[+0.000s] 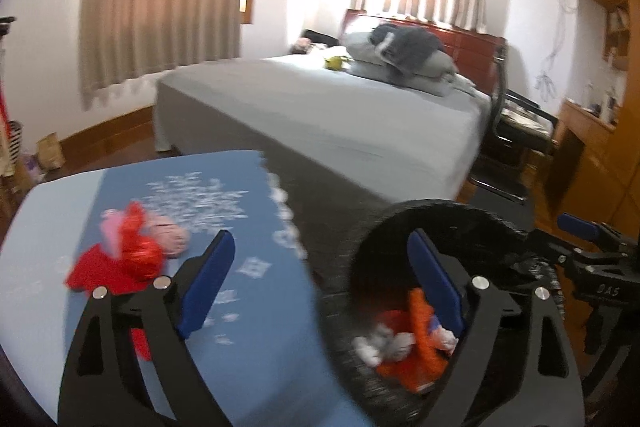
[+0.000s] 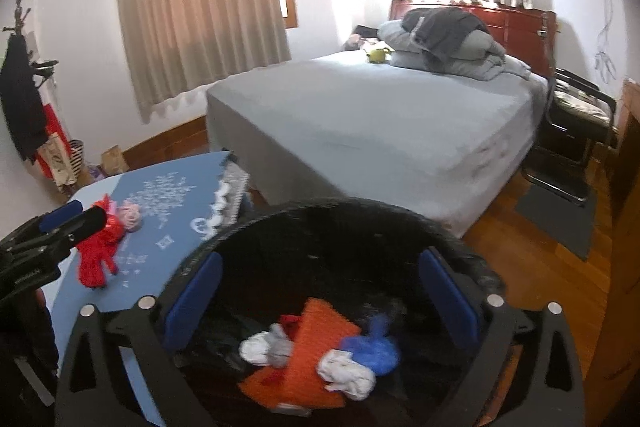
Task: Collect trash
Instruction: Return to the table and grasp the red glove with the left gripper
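Both grippers spread and empty; right gripper (image 2: pixel 320 297) above the round black bin (image 2: pixel 460 239) holding crumpled trash (image 2: pixel 316 351); left gripper (image 1: pixel 320 283) near the red-and-pink wrapper (image 1: pixel 128 255) on the blue-clothed bench (image 1: pixel 256 195), likely next.

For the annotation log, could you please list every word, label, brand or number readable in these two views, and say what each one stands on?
"DAS": embossed on the black body of the right gripper, seen in the left wrist view; blurred, so the reading is tentative.
White snowflake-like print on the blue table cloth: too blurred to tell whether it holds any words.
Orange wrapper in the black round trash bin: no readable text.
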`<state>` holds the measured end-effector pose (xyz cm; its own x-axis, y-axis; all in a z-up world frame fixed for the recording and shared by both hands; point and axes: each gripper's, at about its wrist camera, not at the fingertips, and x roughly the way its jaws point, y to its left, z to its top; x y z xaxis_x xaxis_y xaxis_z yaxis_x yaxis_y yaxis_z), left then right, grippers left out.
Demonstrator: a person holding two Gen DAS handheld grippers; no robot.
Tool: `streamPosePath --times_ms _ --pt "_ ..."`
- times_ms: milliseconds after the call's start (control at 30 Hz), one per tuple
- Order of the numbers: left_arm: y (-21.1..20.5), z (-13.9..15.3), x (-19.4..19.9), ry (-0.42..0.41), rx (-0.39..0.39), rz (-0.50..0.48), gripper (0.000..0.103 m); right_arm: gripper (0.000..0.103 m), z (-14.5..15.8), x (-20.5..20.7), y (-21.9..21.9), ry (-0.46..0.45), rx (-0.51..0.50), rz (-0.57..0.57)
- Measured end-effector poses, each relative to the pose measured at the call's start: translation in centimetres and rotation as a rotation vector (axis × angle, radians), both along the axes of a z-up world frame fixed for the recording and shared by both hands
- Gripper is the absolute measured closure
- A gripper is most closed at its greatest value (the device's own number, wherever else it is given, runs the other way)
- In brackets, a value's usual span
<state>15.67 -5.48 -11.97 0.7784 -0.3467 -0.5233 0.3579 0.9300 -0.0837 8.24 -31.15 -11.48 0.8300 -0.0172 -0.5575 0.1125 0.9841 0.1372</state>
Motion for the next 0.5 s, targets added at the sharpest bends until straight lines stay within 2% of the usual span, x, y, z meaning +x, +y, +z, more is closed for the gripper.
streamPosePath --times_ms 233,500 --pt "6.6 0.6 -0.3 -0.009 0.021 0.144 0.017 0.006 0.5 2.5 5.7 -0.014 0.004 0.118" --pt "13.2 -0.7 0.7 0.022 0.045 0.293 0.017 0.006 0.4 5.6 11.7 -0.031 0.015 0.22"
